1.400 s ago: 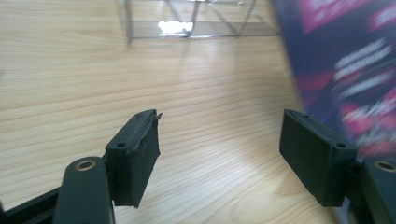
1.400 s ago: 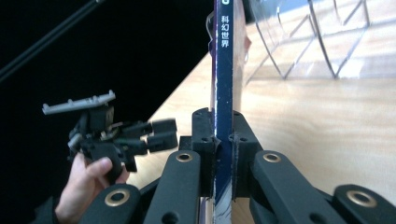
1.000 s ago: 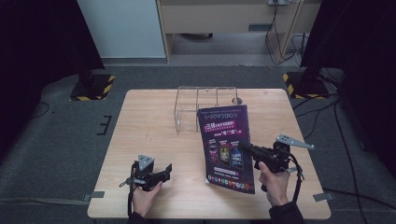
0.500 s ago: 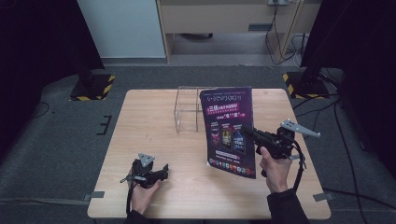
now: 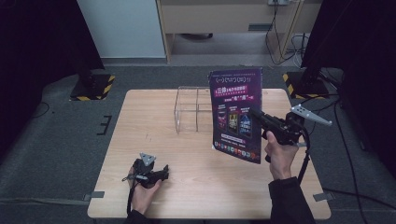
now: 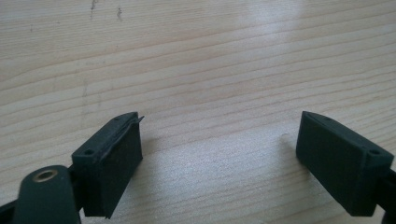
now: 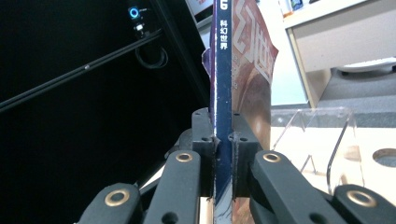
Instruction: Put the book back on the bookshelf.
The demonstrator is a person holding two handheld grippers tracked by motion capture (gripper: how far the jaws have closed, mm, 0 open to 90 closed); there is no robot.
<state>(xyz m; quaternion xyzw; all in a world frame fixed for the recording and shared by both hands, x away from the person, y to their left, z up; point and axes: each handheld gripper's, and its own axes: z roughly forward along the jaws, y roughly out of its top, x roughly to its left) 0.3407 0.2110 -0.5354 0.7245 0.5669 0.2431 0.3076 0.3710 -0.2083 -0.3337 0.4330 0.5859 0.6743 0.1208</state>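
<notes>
A purple magazine [image 5: 236,114] stands nearly upright above the right half of the wooden table [image 5: 154,140], lifted off it. My right gripper [image 5: 256,115] is shut on its spine edge. In the right gripper view the blue spine [image 7: 222,93] runs up between the two jaws of my right gripper [image 7: 223,140]. A clear acrylic rack [image 5: 192,108] stands just left of the magazine and appears as the acrylic rack [image 7: 317,140] past the jaws. My left gripper [image 5: 161,173] rests low near the table's front left, and the left gripper [image 6: 219,154] is open over bare wood.
A round hole [image 7: 385,157] in the tabletop lies beside the rack. Black stands with yellow-black striped bases [image 5: 91,86] flank the table's far corners. Cables [image 5: 285,32] run on the floor behind, under a wooden desk [image 5: 224,14].
My right gripper has raised the magazine from lying tilted on the table to nearly upright, and moved it back toward the rack. The left gripper has stayed in place.
</notes>
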